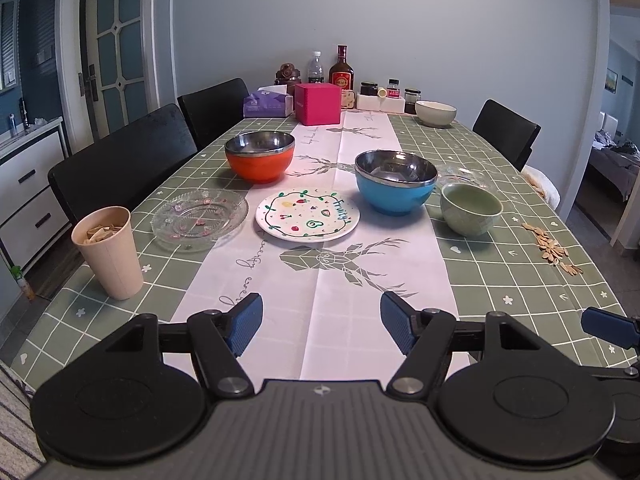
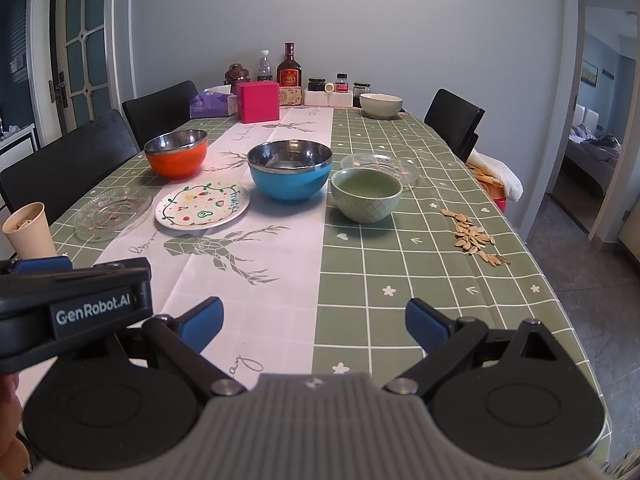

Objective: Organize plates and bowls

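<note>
On the table stand an orange steel-lined bowl [image 1: 259, 157], a blue steel-lined bowl [image 1: 395, 182], a green ceramic bowl [image 1: 471, 209], a painted white plate [image 1: 307, 214], a glass plate [image 1: 199, 213] at the left and a second glass plate [image 2: 380, 165] behind the green bowl. A white bowl [image 1: 435, 113] sits at the far end. My left gripper [image 1: 321, 326] is open and empty above the near table edge. My right gripper [image 2: 314, 326] is open and empty, to the right of the left one, also near the front edge.
A paper cup [image 1: 107, 251] with scraps stands front left. Seeds [image 1: 554, 249] lie scattered at the right. A pink box [image 1: 318, 103], tissue pack [image 1: 267, 104], bottles and jars line the far end. Black chairs [image 1: 132, 160] flank the table.
</note>
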Demonstrator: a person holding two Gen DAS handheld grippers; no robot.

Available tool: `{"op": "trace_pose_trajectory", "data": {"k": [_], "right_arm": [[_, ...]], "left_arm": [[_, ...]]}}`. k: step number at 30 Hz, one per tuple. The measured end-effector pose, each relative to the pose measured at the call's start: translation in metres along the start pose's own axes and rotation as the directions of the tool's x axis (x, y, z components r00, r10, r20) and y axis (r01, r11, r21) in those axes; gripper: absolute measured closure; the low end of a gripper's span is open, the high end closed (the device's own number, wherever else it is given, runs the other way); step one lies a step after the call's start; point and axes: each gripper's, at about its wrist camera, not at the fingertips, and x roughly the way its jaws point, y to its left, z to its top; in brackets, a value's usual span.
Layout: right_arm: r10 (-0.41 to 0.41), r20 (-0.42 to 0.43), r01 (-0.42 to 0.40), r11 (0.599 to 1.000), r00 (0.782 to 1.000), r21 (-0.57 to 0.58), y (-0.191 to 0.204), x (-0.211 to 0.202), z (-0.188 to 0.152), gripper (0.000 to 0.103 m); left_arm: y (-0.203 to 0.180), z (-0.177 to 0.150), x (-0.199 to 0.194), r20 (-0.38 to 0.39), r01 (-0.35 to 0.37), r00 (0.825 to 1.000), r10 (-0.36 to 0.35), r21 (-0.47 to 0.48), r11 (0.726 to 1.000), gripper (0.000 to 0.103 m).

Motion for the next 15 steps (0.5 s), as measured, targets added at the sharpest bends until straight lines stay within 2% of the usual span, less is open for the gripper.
{"op": "trace_pose_trajectory", "data": {"k": [15], "right_arm": [[0.018,-0.02,-0.018,1.0,1.0,-0.001,0.0091,0.0081,-0.0015,0.008]], "left_arm": [[0.0092,-0.0024,0.0037,-0.014,-0.041,0.999,0.041,-0.02,0.999,0.024]]}}
